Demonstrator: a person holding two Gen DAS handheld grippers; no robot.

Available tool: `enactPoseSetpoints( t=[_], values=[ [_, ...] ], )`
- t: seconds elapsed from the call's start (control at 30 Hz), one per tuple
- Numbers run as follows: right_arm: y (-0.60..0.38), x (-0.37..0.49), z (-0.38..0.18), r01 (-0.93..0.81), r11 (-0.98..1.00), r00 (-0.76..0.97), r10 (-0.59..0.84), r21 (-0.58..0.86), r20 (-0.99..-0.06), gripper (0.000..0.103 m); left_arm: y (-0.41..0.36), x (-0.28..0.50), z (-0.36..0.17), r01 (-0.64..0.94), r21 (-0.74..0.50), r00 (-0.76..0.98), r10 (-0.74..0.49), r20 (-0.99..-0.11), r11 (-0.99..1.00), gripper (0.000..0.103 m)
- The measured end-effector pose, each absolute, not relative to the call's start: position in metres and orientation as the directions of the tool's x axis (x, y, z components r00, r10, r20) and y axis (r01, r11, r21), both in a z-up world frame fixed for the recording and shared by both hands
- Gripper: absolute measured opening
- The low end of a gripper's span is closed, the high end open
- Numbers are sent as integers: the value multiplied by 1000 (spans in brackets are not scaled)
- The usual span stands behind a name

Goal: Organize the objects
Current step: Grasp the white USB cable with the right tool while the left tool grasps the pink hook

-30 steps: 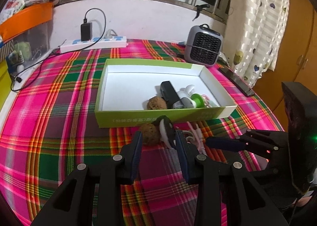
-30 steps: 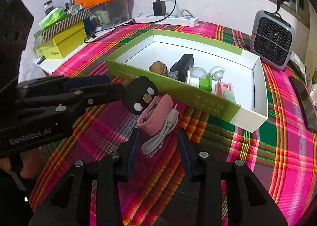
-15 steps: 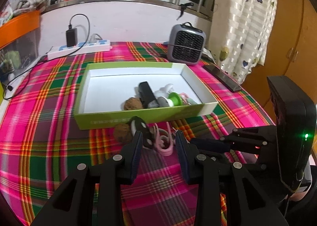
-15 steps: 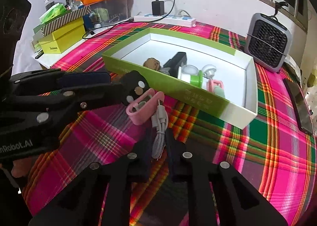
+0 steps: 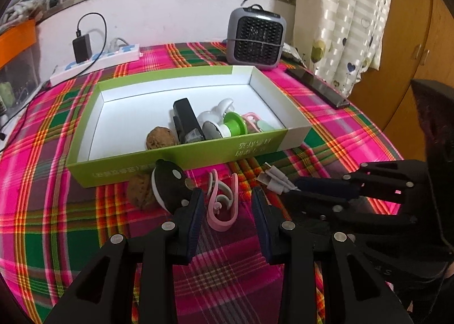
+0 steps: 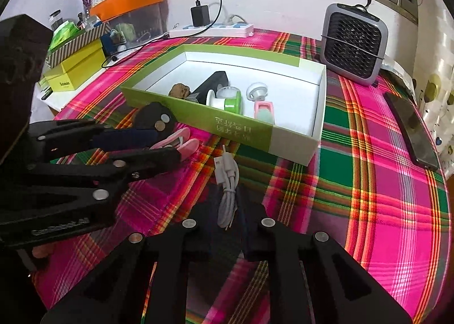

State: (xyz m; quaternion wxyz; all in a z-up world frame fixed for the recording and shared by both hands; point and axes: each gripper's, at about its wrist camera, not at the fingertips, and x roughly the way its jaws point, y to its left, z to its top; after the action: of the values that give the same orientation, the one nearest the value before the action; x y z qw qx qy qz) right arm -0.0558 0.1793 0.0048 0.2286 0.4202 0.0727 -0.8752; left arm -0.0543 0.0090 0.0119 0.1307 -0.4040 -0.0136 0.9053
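Observation:
A green box (image 5: 198,156) (image 6: 198,108) with a white inside holds a walnut, a black device and small white, green and pink items. In front of it on the plaid cloth lie a pink looped holder (image 5: 222,202) (image 6: 181,142), a black key fob (image 5: 167,185) (image 6: 156,119) and a second walnut (image 5: 139,190). My left gripper (image 5: 228,216) (image 6: 168,145) is open, and the pink holder lies between its fingers without touching them. My right gripper (image 6: 229,210) (image 5: 289,190) is shut on a coiled white cable (image 6: 228,179) (image 5: 275,179), just right of the holder.
A grey mini fan (image 5: 255,37) (image 6: 354,45) stands behind the box. A power strip (image 5: 96,60) with a charger lies by the wall, and a dark phone (image 6: 411,128) near the right table edge. Yellow boxes (image 6: 73,74) and an orange-lidded bin sit far left.
The right gripper shut on the white cable and drew it right, away from the pink holder. The left gripper shifted right, from the fob and walnut to around the pink holder.

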Motion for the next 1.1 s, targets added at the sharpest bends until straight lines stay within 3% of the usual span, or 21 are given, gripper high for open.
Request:
enactPoseSetpoints(
  t=[0.33,0.5,1.1],
  values=[
    [184,-59,4,468,-879,-526,-359,90,-771,14,18,-62,6,-229,-97,-612,220,-759,-969,32],
    [177,-63,4,484,-873,-529,-349,62,-773,18,18,-64,6,-211,-85,-616,200,-762,-974,23],
    [171,-63,5,499,-866,-552,-336,20,-763,17,11,-52,12,-211,-128,-634,236,-736,-969,22]
  ],
)
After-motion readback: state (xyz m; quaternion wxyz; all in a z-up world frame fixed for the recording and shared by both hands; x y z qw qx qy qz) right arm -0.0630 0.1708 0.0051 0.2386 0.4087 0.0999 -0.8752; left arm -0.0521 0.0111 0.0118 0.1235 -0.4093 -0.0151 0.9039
